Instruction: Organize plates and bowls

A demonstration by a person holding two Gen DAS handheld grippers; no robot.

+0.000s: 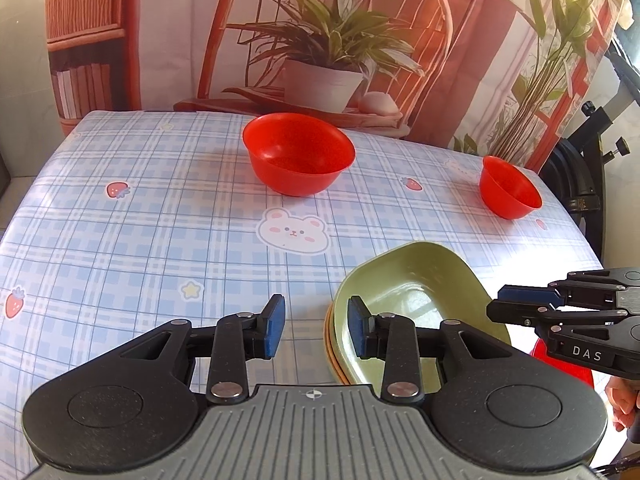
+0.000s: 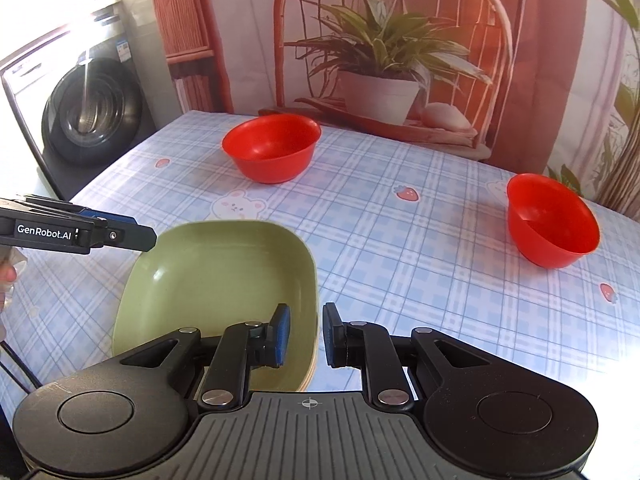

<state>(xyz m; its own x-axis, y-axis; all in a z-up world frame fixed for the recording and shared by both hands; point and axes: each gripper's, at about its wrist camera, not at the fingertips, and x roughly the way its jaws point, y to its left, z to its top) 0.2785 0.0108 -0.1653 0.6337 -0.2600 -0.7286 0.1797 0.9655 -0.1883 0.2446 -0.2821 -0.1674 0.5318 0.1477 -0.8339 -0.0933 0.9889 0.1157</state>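
The green plate (image 2: 216, 276), squarish and deep, tops a small stack, with orange rims (image 1: 334, 354) showing beneath, at the desk's (image 1: 140, 220) near edge. It looks like light, stiff, slick plastic, best pinched at the raised rim. The right claw (image 2: 306, 336) straddles that rim, slightly parted, perhaps not pressing. The left claw (image 1: 316, 326) is open, holding nothing. A large red bowl (image 1: 298, 154) and a smaller red bowl (image 1: 510, 188) sit well apart beyond.

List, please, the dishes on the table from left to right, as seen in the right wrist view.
green plate on top of a stack → big red bowl → small red bowl
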